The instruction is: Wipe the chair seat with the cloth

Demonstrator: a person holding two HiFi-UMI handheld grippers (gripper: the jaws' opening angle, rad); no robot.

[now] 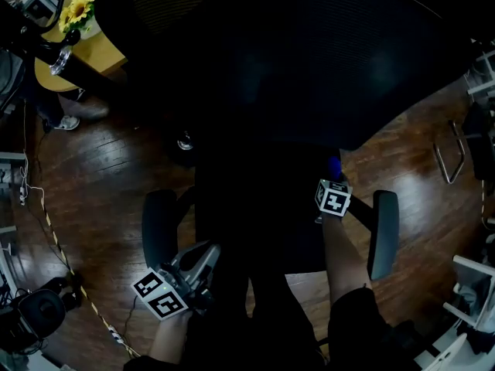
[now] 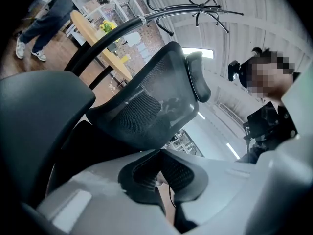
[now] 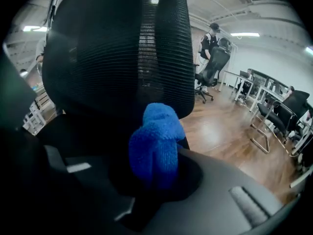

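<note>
Right hand-held gripper (image 1: 332,181) clamped on blue cloth (image 3: 155,141) at chair seat (image 1: 263,222); left hand-held gripper (image 2: 157,180) closed, empty; seat too dark to show what is wiped.

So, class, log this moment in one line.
left gripper: shut, empty | right gripper: shut on blue cloth | chair seat: contact unclear

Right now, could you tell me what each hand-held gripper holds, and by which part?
Right hand-held gripper pinches blue cloth by a bunched fold; left hand-held gripper holds nothing.
</note>
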